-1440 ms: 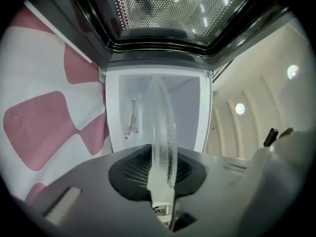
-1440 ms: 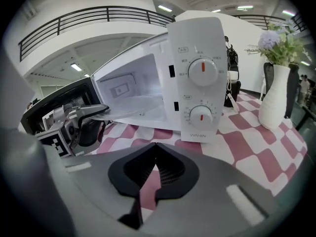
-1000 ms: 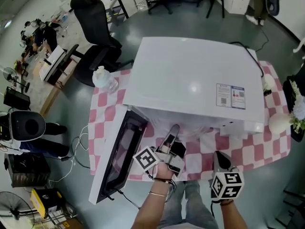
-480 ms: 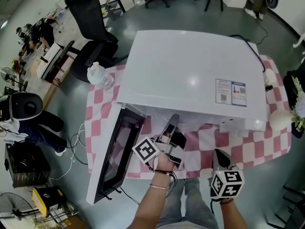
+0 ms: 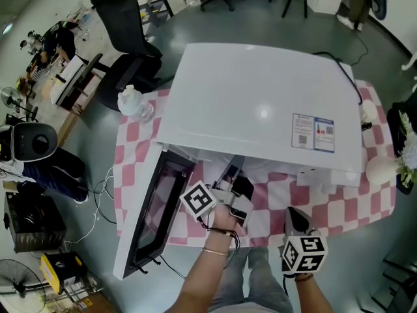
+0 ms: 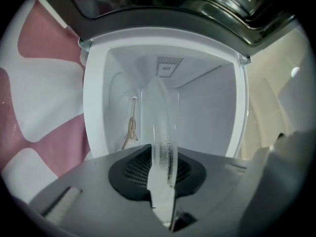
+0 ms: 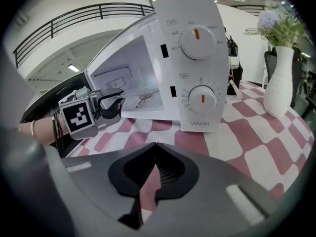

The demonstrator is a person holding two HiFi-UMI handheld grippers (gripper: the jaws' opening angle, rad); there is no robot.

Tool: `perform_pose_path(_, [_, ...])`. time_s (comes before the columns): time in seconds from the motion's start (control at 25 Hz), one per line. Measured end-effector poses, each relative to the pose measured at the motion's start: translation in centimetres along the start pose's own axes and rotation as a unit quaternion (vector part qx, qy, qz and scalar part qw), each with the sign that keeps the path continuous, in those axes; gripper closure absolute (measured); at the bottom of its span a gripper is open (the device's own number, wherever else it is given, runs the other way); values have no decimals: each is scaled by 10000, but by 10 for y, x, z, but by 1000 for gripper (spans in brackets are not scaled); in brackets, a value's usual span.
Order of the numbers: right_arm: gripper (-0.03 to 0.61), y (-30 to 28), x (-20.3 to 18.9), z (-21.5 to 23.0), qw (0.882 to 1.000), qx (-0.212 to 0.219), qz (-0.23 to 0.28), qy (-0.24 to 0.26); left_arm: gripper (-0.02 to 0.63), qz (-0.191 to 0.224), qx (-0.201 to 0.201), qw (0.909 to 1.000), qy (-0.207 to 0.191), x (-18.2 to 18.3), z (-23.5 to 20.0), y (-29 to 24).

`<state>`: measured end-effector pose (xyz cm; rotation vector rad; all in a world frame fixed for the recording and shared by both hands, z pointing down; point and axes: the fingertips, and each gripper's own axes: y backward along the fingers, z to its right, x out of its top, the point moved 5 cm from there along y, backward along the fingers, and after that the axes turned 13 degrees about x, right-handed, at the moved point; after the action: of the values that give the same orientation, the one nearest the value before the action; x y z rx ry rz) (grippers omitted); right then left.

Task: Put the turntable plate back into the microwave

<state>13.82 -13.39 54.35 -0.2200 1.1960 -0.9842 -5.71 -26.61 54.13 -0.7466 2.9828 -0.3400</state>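
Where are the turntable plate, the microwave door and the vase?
turntable plate [image 6: 161, 142]: left gripper view, middle of the edge-on glass.
microwave door [image 5: 156, 207]: head view, dark window pane.
vase [image 7: 276, 85]: right gripper view, white body.

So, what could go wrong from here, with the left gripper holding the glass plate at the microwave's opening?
The left gripper pinches the glass turntable plate only at its rim, so it might slip or tip.
The plate is at the mouth of the microwave; its edge could knock the frame.
It may land off the small support piece on the cavity floor and sit crooked.
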Motion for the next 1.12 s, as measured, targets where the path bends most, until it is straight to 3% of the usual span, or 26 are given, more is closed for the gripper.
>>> perform_pose_path(1.12, [569,0,-2,2,9998,85,-62,-151,566,25,285,9995,116,12,6,-31])
